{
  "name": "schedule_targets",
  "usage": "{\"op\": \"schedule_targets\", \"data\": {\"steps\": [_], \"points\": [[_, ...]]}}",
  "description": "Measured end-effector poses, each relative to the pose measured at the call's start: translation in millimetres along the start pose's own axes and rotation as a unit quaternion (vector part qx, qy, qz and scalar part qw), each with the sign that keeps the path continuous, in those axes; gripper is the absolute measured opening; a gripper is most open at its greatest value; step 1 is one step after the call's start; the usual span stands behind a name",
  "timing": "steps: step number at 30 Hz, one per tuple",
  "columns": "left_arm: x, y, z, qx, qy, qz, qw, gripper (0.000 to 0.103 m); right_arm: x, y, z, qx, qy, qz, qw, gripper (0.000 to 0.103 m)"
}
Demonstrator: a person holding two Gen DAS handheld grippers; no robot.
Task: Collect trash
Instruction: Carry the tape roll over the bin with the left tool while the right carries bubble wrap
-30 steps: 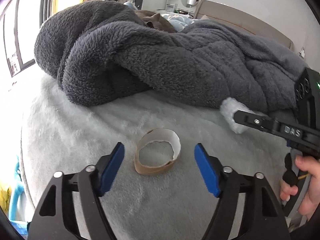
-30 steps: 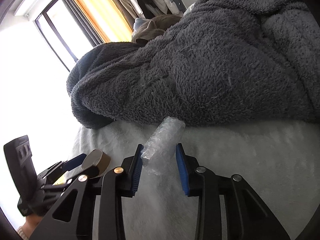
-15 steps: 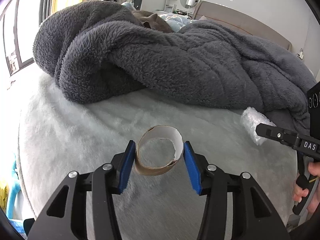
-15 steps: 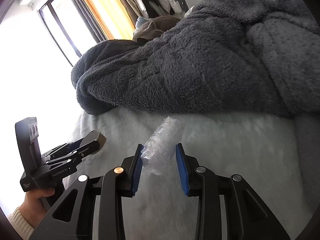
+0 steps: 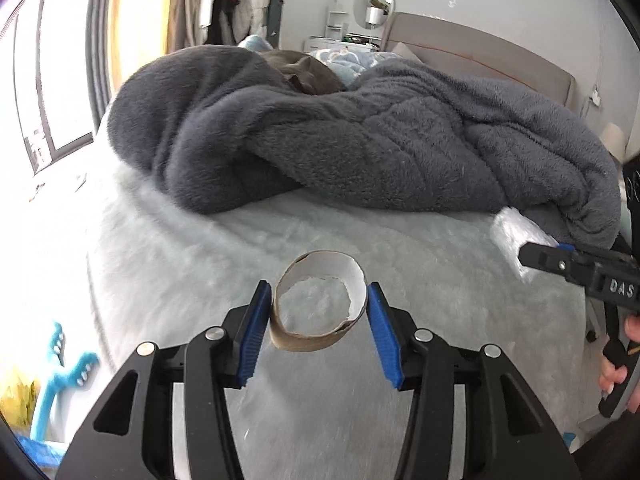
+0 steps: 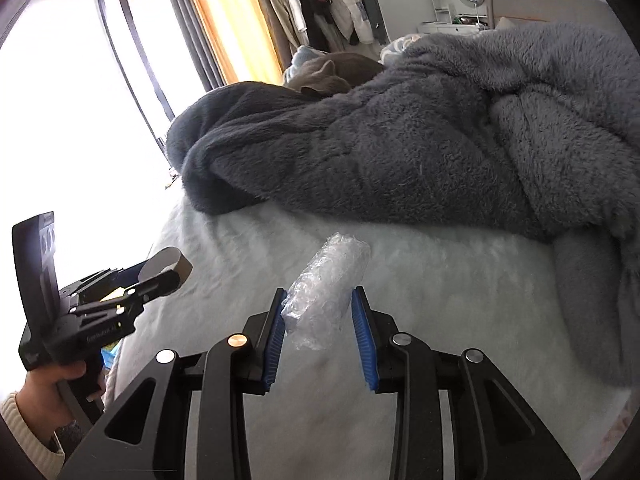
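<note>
I see the bed covered by a pale grey plush bedspread [image 5: 168, 264], filling the lower half of both wrist views. Across its far side lies a large dark grey fleece blanket [image 5: 360, 148], bunched into thick folds. Behind the blanket, a grey cat [image 6: 336, 70] is curled up; only its back and one ear show. Farther off, a yellow curtain [image 6: 236, 20] hangs beside the bright window, and clothes hang on a rack [image 6: 332, 0].

My left gripper [image 5: 318, 320] has its blue pads on either side of a short brown cardboard tape-core ring [image 5: 320, 308], white on the inside. The jaws have just been closing, and the pads now press the ring's two sides; the ring is squeezed slightly oval and looks lifted clear of the bedspread. In the right wrist view the same gripper [image 6: 168, 268] shows at the left, held by a hand [image 6: 52, 392] in a cream sleeve.

My right gripper [image 6: 318, 320] pinches a crumpled wad of clear bubble wrap [image 6: 326, 284]. The wad stands up between the blue pads and juts forward past the tips, above the bedspread. In the left wrist view that wad [image 5: 516, 240] shows at the right edge, near the blanket's hem.
</note>
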State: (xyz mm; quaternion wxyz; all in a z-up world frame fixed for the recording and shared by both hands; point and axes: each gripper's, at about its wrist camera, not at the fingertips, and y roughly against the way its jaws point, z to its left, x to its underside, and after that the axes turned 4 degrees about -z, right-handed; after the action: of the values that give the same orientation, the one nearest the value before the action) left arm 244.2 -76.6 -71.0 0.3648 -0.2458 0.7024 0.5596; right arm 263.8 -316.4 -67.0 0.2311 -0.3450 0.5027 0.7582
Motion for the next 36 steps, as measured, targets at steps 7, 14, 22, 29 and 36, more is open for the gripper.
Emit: {"op": "schedule_targets", "data": {"steps": [7, 14, 22, 29, 36], "points": [[30.6, 34.0, 11.0, -0.032, 0.016, 0.004, 0.9993, 0.052, 17.9, 29.0, 25.7, 0.006, 0.015, -0.003, 1.0, 0.033], [48.3, 66.2, 23.4, -0.062, 0.022, -0.006, 0.9978, 0.052, 37.3, 47.5, 58.2, 0.007, 0.031, 0.002, 0.999, 0.033], [73.3, 86.8, 42.0, -0.084, 0.033, 0.009, 0.9959, 0.052, 49.3, 51.6, 104.0, -0.012, 0.053, 0.001, 0.999, 0.033], [104.0, 92.2, 79.8, -0.114, 0.058, 0.046, 0.9906, 0.052, 55.3, 40.6, 145.4, -0.033, 0.08, 0.011, 0.996, 0.033], [129.5, 98.1, 122.6, -0.129, 0.101, 0.07, 0.984, 0.052, 59.7, 19.0, 186.7, -0.066, 0.098, 0.025, 0.993, 0.033]]}}
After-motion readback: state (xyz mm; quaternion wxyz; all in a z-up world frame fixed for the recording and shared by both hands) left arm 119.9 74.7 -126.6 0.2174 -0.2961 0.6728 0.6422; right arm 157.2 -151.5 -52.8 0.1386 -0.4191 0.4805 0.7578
